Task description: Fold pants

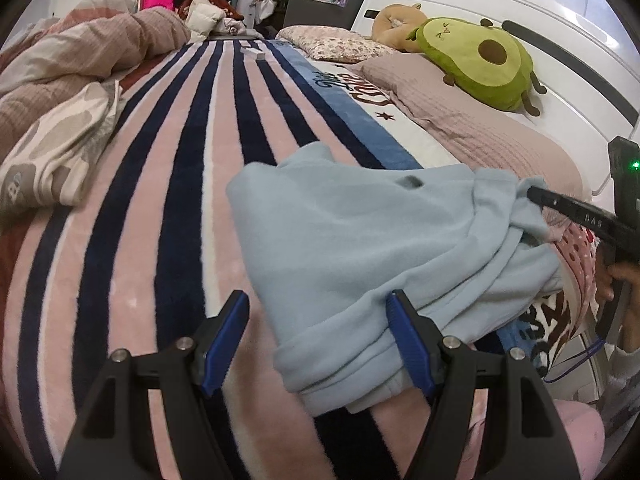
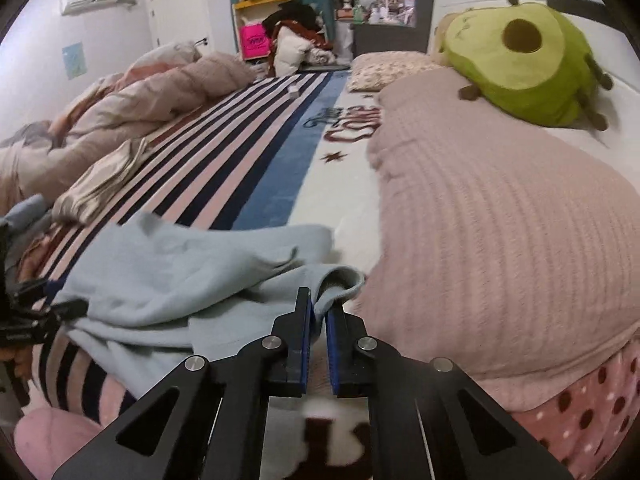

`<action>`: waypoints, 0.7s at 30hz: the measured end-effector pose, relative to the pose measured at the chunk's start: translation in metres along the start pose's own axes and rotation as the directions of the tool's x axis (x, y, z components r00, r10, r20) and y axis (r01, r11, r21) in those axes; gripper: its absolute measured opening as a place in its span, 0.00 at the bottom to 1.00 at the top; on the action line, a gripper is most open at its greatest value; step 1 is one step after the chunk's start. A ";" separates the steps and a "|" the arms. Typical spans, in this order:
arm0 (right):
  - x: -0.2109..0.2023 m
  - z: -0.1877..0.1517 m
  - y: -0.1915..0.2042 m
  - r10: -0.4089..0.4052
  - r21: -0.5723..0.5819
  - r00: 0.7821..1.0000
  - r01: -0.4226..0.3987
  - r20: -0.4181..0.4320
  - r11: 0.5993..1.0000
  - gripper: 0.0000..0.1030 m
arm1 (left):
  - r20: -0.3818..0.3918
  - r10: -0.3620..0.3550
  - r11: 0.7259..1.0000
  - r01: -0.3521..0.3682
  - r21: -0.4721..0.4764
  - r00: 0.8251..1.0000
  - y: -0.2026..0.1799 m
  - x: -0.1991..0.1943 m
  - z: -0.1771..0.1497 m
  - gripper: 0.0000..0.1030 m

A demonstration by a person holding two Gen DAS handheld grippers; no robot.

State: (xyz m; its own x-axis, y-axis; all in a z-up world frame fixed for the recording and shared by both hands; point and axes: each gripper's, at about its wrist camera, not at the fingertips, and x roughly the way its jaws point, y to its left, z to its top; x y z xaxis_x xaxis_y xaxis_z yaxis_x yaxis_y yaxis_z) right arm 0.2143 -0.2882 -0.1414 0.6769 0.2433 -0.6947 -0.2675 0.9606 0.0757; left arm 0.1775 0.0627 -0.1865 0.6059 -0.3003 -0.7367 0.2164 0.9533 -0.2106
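Observation:
Light blue fleece pants [image 1: 340, 240] lie bunched on the striped blanket [image 1: 168, 208] near the bed's side. My left gripper [image 1: 320, 320] stands open over their near end. Its right blue pad [image 1: 408, 340] rests against the cloth, and its left pad [image 1: 224, 344] is clear of it above the blanket. My right gripper [image 2: 319, 308] is shut on a rolled edge of the pants [image 2: 160, 276]. The left wrist view shows this right gripper [image 1: 536, 194] pinching the cloth at the pants' far right corner, with a hand [image 1: 616, 280] on its handle.
A pink ribbed pillow [image 2: 500, 240] lies just right of the pants, with a green avocado plush [image 2: 520, 56] behind it by the white headboard [image 1: 560, 40]. A crumpled duvet [image 1: 80, 60] and a folded patterned cloth [image 1: 52, 152] lie at the left.

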 end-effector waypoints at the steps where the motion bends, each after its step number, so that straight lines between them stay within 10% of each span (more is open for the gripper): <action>1: 0.000 0.004 0.000 -0.011 -0.026 1.000 0.011 0.005 1.000 0.02 | -0.003 0.001 1.000 -0.001 0.000 1.000 0.000 0.000 0.000 0.66; 10: 0.004 0.051 -0.001 0.118 -0.020 0.990 -0.119 -0.072 0.993 0.04 | -0.007 0.020 1.000 -0.020 0.012 1.000 -0.002 0.000 0.001 0.66; 17: 0.002 0.024 0.003 -0.156 -0.170 0.983 0.138 -0.094 0.976 0.35 | 0.046 0.052 0.997 -0.055 0.058 0.998 -0.010 -0.023 0.011 0.66; 21: -0.017 0.019 -0.008 -0.013 -0.110 0.999 0.007 -0.052 0.994 0.36 | 0.086 -0.028 0.994 0.019 0.110 0.996 -0.028 -0.039 0.032 0.66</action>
State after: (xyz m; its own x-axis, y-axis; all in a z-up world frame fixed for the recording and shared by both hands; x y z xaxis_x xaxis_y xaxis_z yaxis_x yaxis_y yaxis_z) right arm 0.2182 -0.2973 -0.1162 0.6435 0.2232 -0.7322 -0.3363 0.9417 -0.0085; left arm 0.1724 0.0466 -0.1317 0.6630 -0.3285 -0.6727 0.3105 0.9383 -0.1522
